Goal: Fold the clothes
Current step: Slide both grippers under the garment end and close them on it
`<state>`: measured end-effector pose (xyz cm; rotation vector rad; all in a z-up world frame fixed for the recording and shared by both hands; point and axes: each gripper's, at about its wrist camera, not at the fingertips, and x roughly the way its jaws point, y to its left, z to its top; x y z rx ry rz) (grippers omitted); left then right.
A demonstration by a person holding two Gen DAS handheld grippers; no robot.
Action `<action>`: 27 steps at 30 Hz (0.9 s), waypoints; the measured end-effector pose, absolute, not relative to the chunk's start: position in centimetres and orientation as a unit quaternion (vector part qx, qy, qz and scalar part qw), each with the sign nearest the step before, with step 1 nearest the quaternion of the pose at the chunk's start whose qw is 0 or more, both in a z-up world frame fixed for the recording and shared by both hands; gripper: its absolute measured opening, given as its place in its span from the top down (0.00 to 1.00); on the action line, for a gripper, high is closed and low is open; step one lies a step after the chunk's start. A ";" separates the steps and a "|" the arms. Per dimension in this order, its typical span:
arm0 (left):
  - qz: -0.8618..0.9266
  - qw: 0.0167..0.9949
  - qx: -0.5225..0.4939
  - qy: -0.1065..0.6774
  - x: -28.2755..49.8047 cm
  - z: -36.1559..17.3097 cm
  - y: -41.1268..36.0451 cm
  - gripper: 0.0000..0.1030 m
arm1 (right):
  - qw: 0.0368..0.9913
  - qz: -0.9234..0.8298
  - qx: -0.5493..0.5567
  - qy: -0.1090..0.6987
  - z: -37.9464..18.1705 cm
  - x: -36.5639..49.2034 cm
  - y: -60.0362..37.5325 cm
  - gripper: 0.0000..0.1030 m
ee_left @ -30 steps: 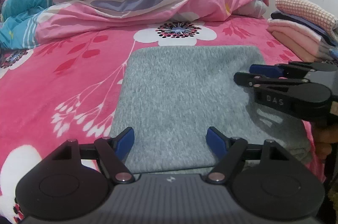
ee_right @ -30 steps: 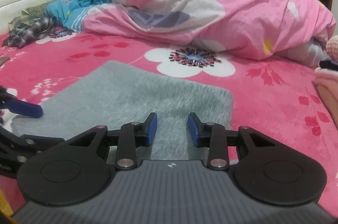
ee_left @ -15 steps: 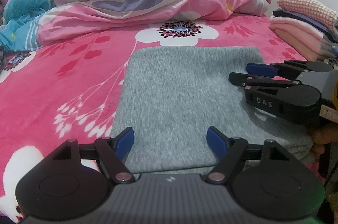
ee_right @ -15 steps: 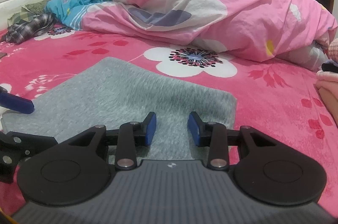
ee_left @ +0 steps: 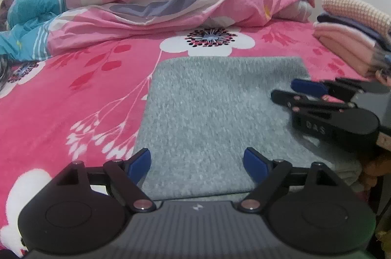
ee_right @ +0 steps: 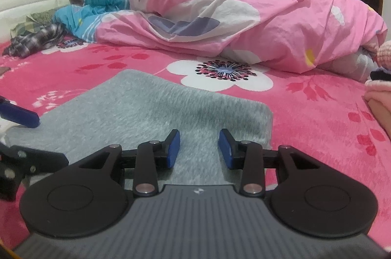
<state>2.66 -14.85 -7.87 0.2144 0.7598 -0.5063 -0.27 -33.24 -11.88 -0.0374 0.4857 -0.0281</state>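
Both grippers, left (ee_left: 196, 161) and right (ee_right: 199, 149), opening empty over folded grey garment (ee_left: 220, 112); fold looks finished, stack (ee_left: 352, 39) at 2 o'clock.

Even, soft indoor light; no glare. Faint shadows beneath black two-finger gripper (ee_left: 293, 93), itself motion-blurred. Strong fisheye bending and dark vignetting at corners. Fuzzy grey folded garment (ee_left: 220, 112) slightly soft.

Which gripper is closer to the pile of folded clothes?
The right gripper. It hovers over the grey garment's edge, just beside the pile of folded clothes. The left gripper is at the garment's near edge, farther away.
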 end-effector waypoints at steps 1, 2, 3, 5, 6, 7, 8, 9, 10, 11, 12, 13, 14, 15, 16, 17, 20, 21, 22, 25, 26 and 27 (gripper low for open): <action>-0.249 0.893 0.096 0.361 2.6 -7.6 -14.5 0.17 | 0.971 -0.009 -0.009 0.239 -11.6 -0.7 -33.4 0.52; -0.252 0.896 0.089 0.353 2.5 -7.4 -14.0 0.15 | 0.971 -0.002 0.005 0.238 -11.3 -1.3 -33.7 0.46; -0.255 0.899 0.082 0.345 2.4 -7.1 -13.6 0.13 | 0.972 0.008 0.028 0.232 -10.9 -2.2 -34.2 0.39; -0.254 0.905 0.067 0.336 2.5 -6.7 -12.8 0.12 | 0.974 0.023 0.076 0.211 -10.4 -3.9 -35.5 0.38; -0.256 0.905 0.056 0.335 2.8 -6.5 -12.4 0.12 | 0.973 0.029 0.105 0.204 -10.2 -4.7 -36.3 0.35; -0.259 0.905 0.044 0.335 3.1 -6.4 -12.0 0.12 | 0.970 0.035 0.134 0.198 -10.0 -5.5 -37.2 0.33; -0.264 0.903 0.028 0.338 3.5 -6.4 -11.5 0.12 | 0.966 0.037 0.165 0.195 -10.0 -6.1 -38.2 0.31; -0.268 0.901 0.012 0.342 4.0 -6.4 -11.0 0.12 | 0.959 0.037 0.200 0.196 -10.1 -6.6 -39.4 0.29; -0.273 0.896 -0.009 0.349 4.6 -6.5 -10.4 0.11 | 0.952 0.036 0.230 0.199 -10.4 -6.9 -40.5 0.27; -0.278 0.891 -0.030 0.358 5.3 -6.6 -9.8 0.11 | 0.945 0.036 0.255 0.203 -10.6 -7.1 -41.3 0.27; -0.283 0.883 -0.056 0.371 6.0 -6.9 -9.1 0.11 | 0.937 0.038 0.276 0.211 -11.0 -7.1 -41.8 0.26; -0.287 0.872 -0.083 0.387 6.8 -7.3 -8.4 0.11 | 0.929 0.041 0.296 0.221 -11.4 -7.0 -42.3 0.24; -0.291 0.861 -0.108 0.403 7.6 -7.7 -7.8 0.12 | 0.919 0.043 0.316 0.230 -11.7 -6.9 -42.8 0.23; -0.296 0.849 -0.129 0.418 8.3 -8.1 -7.3 0.12 | 0.910 0.046 0.336 0.240 -12.1 -6.8 -43.3 0.22; -0.302 0.840 -0.141 0.428 8.7 -8.6 -6.8 0.12 | 0.903 0.048 0.346 0.251 -12.5 -6.7 -43.4 0.22; -0.308 0.832 -0.151 0.437 9.1 -9.0 -6.4 0.12 | 0.896 0.049 0.355 0.262 -12.8 -6.5 -43.3 0.22; -0.333 0.809 -0.174 0.453 9.7 -10.2 -5.2 0.12 | 0.876 0.049 0.378 0.296 -13.7 -6.2 -43.3 0.22; -0.342 0.798 -0.186 0.461 9.9 -10.8 -4.8 0.12 | 0.870 0.052 0.388 0.299 -14.0 -6.4 -43.4 0.22; -0.350 0.788 -0.197 0.467 10.1 -11.3 -4.5 0.12 | 0.865 0.057 0.397 0.300 -14.2 -6.6 -43.6 0.22; -0.372 0.769 -0.214 0.474 10.8 -12.3 -4.1 0.12 | 0.849 0.071 0.426 0.305 -14.7 -7.0 -44.0 0.22; -0.379 0.764 -0.217 0.476 11.1 -12.6 -4.0 0.12 | 0.844 0.076 0.433 0.308 -14.8 -7.0 -44.2 0.22; -0.385 0.759 -0.219 0.477 11.3 -12.8 -4.0 0.12 | 0.840 0.081 0.437 0.312 -14.9 -6.9 -44.3 0.21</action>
